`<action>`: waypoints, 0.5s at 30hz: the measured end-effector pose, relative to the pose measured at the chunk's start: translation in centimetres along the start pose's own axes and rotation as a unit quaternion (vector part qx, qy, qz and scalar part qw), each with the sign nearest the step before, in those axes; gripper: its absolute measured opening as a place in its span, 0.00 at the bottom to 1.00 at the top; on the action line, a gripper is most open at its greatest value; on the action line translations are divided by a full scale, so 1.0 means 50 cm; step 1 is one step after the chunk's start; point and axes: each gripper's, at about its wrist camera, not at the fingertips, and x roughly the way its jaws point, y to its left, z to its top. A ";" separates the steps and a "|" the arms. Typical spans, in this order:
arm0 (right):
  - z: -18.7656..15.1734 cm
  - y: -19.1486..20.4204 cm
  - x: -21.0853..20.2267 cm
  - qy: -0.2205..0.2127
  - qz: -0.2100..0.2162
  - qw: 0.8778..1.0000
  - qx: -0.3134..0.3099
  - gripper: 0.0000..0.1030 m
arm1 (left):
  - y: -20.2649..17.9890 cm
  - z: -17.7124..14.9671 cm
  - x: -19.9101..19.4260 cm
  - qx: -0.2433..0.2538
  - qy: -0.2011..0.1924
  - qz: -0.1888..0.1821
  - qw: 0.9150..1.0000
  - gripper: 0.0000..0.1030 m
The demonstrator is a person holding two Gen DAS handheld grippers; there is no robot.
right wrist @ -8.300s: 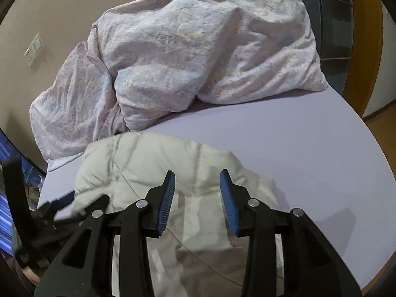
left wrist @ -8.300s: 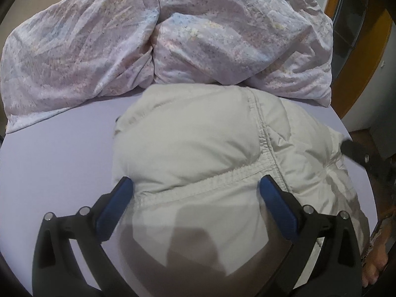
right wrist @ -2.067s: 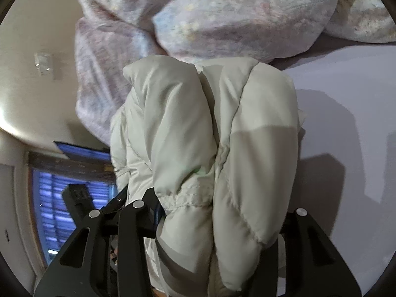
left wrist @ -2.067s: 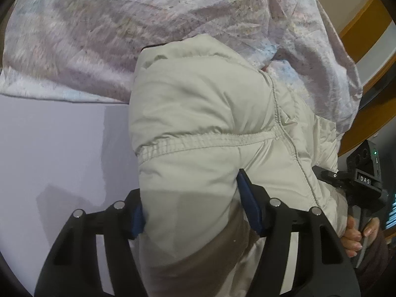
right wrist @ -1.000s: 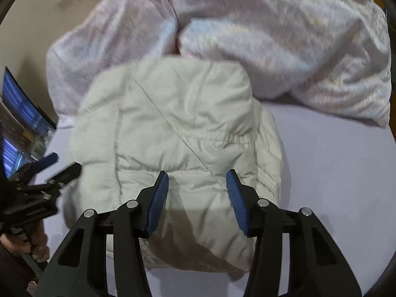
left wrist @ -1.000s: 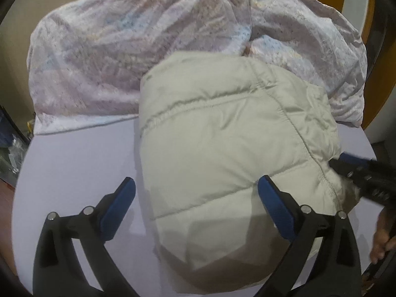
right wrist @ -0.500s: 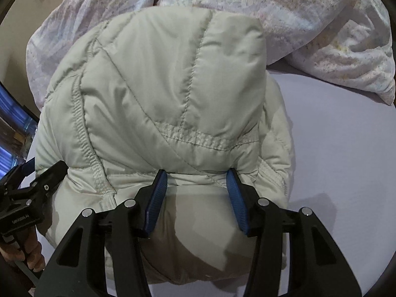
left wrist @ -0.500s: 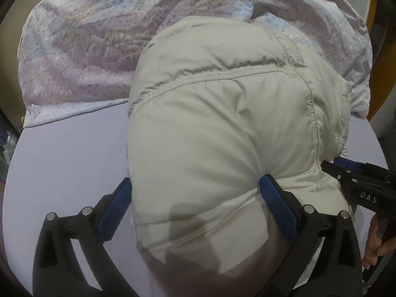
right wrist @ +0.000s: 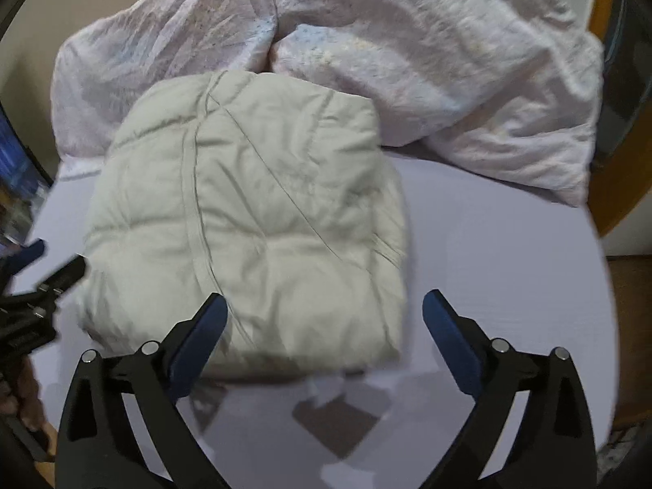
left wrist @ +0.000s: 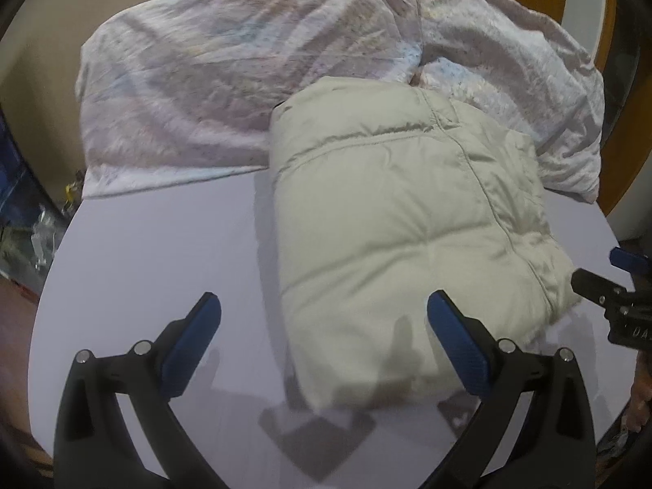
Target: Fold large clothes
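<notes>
Left wrist view: the left tongs [left wrist: 324,326] stand spread wide and grasp nothing, their blue pads [left wrist: 191,346] clear of the cloth. The folded cream padded jacket [left wrist: 407,244] lies as a thick bundle on the lavender bed sheet [left wrist: 155,256], its far end touching the crumpled floral duvet [left wrist: 244,65] heaped behind it. One pad of the left tongs hangs over the jacket's near edge, the other over bare sheet beside the jacket. The right tongs [left wrist: 611,281] show at the jacket's far side, just beside its corner.

In the right wrist view the right tongs [right wrist: 324,324] have just been opening and stand released, nothing between them; one pad [right wrist: 199,338] overlaps the jacket's [right wrist: 252,220] near edge, the other hangs over sheet [right wrist: 489,244] beside the jacket. The duvet [right wrist: 407,49] lies beyond the jacket.
</notes>
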 end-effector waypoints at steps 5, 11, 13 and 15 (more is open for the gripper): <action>-0.065 -0.030 -0.046 -0.005 0.022 1.000 0.018 0.97 | 0.018 -0.049 -0.055 -0.029 0.012 -0.012 0.999 0.98; -0.113 -0.031 -0.059 0.029 0.037 0.998 0.030 0.97 | 0.009 -0.102 -0.102 -0.028 0.025 -0.020 0.999 0.98; -0.129 -0.032 -0.066 0.037 0.039 0.998 0.032 0.97 | 0.003 -0.118 -0.111 -0.017 0.030 -0.019 0.999 0.98; -0.144 -0.030 -0.072 0.043 0.044 0.997 0.037 0.97 | -0.003 -0.131 -0.120 -0.006 0.030 -0.018 0.999 0.98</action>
